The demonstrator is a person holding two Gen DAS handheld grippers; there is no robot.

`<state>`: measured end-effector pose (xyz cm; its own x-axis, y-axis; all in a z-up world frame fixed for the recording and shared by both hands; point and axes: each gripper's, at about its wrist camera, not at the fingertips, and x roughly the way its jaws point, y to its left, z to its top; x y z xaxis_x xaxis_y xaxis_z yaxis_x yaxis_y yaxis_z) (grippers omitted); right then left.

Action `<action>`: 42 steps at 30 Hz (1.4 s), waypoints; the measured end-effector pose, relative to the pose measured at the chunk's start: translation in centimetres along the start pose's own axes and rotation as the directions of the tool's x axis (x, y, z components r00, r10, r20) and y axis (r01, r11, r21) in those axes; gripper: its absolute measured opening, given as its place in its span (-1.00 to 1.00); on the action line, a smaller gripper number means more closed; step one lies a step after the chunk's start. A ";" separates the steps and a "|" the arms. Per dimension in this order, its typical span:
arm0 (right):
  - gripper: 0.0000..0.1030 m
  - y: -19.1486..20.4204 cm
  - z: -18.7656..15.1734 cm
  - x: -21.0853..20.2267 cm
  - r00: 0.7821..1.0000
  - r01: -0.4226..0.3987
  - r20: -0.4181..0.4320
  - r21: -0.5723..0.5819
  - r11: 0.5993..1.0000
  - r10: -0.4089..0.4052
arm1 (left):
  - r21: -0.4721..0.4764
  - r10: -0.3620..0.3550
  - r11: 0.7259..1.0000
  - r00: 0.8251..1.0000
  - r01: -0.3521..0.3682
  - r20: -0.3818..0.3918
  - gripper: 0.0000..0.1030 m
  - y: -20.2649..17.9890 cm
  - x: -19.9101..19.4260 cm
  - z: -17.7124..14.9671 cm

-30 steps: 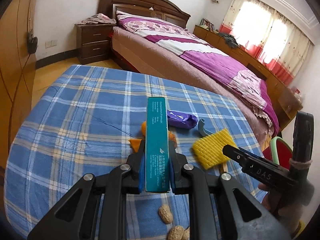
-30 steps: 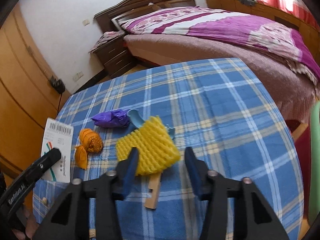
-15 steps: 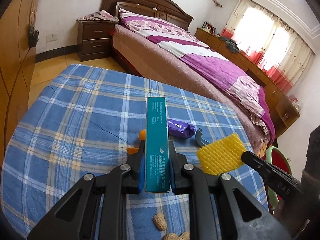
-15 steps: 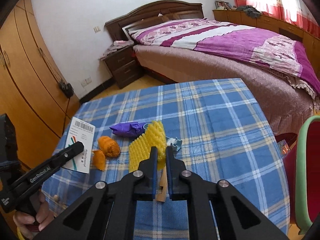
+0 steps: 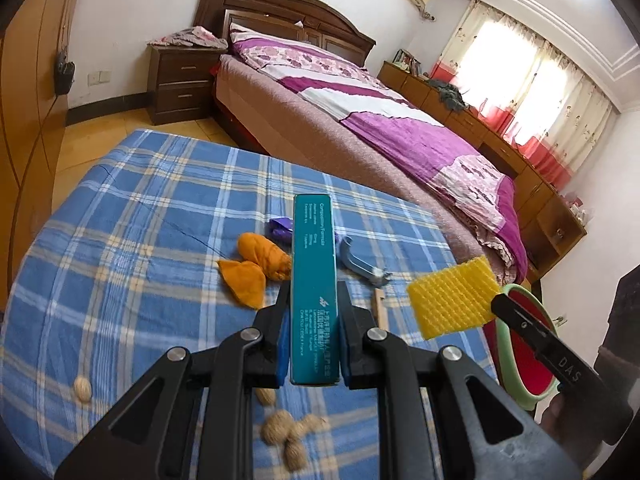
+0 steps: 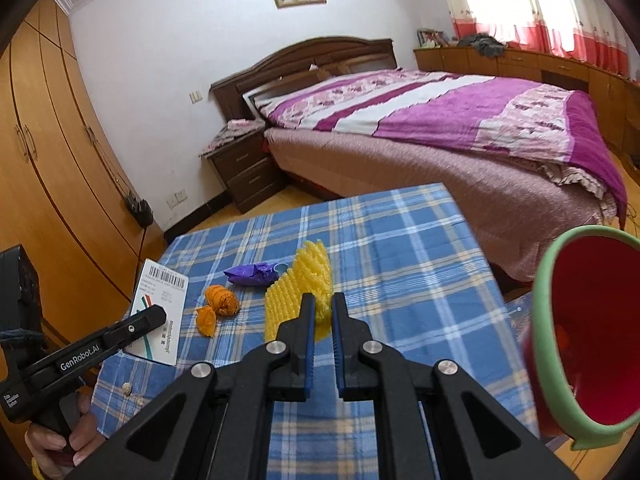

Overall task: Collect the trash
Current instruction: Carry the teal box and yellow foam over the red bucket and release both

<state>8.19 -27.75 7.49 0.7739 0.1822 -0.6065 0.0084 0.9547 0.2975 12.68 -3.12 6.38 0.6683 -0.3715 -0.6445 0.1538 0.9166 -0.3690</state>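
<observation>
My left gripper (image 5: pixel 313 312) is shut on a teal carton box (image 5: pixel 313 280), held upright above the blue plaid table (image 5: pixel 120 216); the box's white barcode side shows in the right wrist view (image 6: pixel 162 312). My right gripper (image 6: pixel 320 312) is shut on a yellow foam net (image 6: pixel 300 292), lifted off the table; it also shows in the left wrist view (image 5: pixel 454 300). On the table lie orange peels (image 5: pixel 256 264), a purple wrapper (image 5: pixel 282 230), a grey plastic piece (image 5: pixel 360 266), a wooden stick (image 5: pixel 379 308) and several peanuts (image 5: pixel 286 432).
A red bin with a green rim (image 6: pixel 592 332) stands off the table's right edge, also in the left wrist view (image 5: pixel 524 344). A bed (image 6: pixel 460 128) lies beyond the table, a nightstand (image 5: pixel 182 80) behind it, wooden wardrobes (image 6: pixel 48 168) at left.
My right gripper closed on the yellow foam net and lifted it up and toward the right, uncovering the wooden stick. My left gripper rose a little, still holding the box.
</observation>
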 end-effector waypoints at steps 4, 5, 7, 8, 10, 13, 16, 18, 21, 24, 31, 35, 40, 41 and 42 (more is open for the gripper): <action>-0.82 -1.0 -0.4 -2.2 0.999 0.007 0.038 0.018 1.000 -0.008 | 0.004 -0.012 1.000 1.000 0.012 -0.004 -0.64 -1.0 -0.9 -0.6; -0.82 -1.3 -0.5 -2.8 0.999 0.010 0.045 0.026 1.000 -0.011 | 0.008 -0.017 1.000 1.000 0.017 -0.007 -0.64 -1.5 -1.1 -0.8; -0.82 -2.0 -0.7 -3.8 0.998 0.011 0.061 0.046 0.999 -0.014 | 0.013 -0.027 1.000 1.000 0.027 -0.012 -0.64 -2.1 -1.4 -1.2; -0.82 -2.3 -0.7 -4.3 0.998 0.011 0.069 0.053 0.999 -0.015 | 0.014 -0.039 0.999 0.999 0.039 -0.019 -0.64 -2.6 -1.5 -1.3; -0.82 -2.9 -0.8 -5.3 0.996 0.017 0.088 0.065 0.998 -0.022 | 0.018 -0.054 0.998 0.998 0.054 -0.025 -0.64 -3.3 -1.8 -1.6; -0.82 -3.7 -1.1 -6.9 0.992 0.031 0.117 0.081 0.996 -0.040 | 0.040 -0.070 0.997 0.997 0.071 -0.028 -0.64 -4.7 -2.1 -1.9; -0.82 -4.9 -1.3 -8.5 0.987 0.047 0.146 0.102 0.994 -0.062 | 0.062 -0.096 0.993 0.995 0.098 -0.034 -0.64 -6.2 -2.4 -2.1; -0.82 -5.7 -1.4 -9.4 0.984 0.056 0.161 0.118 0.991 -0.074 | 0.074 -0.117 0.990 0.992 0.120 -0.044 -0.64 -7.2 -2.3 -2.2; -0.82 -6.9 -1.5 -10.7 0.978 0.068 0.184 0.145 0.987 -0.095 | 0.095 -0.141 0.985 0.988 0.147 -0.062 -0.64 -8.7 -2.1 -2.3; -0.82 -8.3 -1.6 -11.9 0.972 0.086 0.203 0.171 0.981 -0.121 | 0.119 -0.162 0.978 0.983 0.171 -0.080 -0.64 -10.2 -1.8 -2.5; -0.82 -11.5 -1.8 -13.9 0.954 0.149 0.223 0.228 0.962 -0.200 | 0.176 -0.209 0.958 0.971 0.227 -0.113 -0.64 -14.0 -1.2 -2.7; -0.82 -13.3 -2.1 -14.7 0.943 0.178 0.228 0.263 0.948 -0.240 | 0.227 -0.229 0.940 0.964 0.255 -0.136 -0.64 -16.8 -0.5 -2.9; -0.82 -15.6 -2.7 -15.3 0.935 0.201 0.222 0.308 0.930 -0.276 | 0.280 -0.255 0.913 0.951 0.295 -0.173 -0.64 -19.9 0.7 -3.7; -0.82 -16.0 -2.8 -15.4 0.935 0.202 0.219 0.316 0.927 -0.279 | 0.286 -0.262 0.908 0.948 0.306 -0.181 -0.64 -20.4 1.0 -4.0; -0.82 -16.4 -2.9 -15.5 0.935 0.205 0.216 0.321 0.924 -0.283 | 0.290 -0.267 0.904 0.945 0.313 -0.189 -0.64 -20.9 1.2 -4.1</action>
<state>-5.79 -45.58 9.91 0.8579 -0.1504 -0.4914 0.3701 0.8443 0.3875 7.31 -23.34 10.60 0.4528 -0.6236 -0.6372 0.5592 0.7553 -0.3417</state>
